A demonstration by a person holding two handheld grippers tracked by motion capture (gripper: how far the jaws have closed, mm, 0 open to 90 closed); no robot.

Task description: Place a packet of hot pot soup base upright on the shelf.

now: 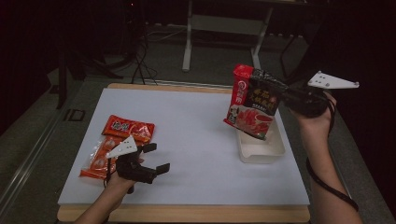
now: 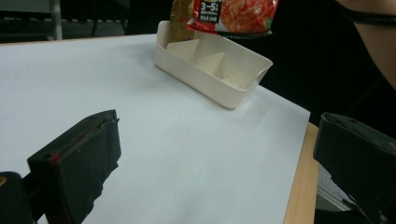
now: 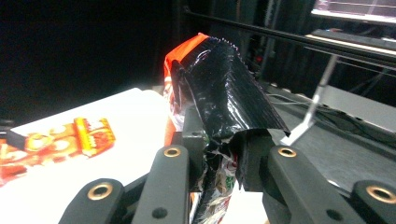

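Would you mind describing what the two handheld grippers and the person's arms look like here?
Both are black two-jaw tools. The left gripper carries a pale three-cornered plate on top and has blocky black jaws. The right gripper carries a similar plate with small holes; in its own view, brass-coloured rivets dot its black linkage arms. A black cable loops along the right forearm. Both forearms are bare, with no sleeves in sight.

Dim room, dark surroundings, soft focus
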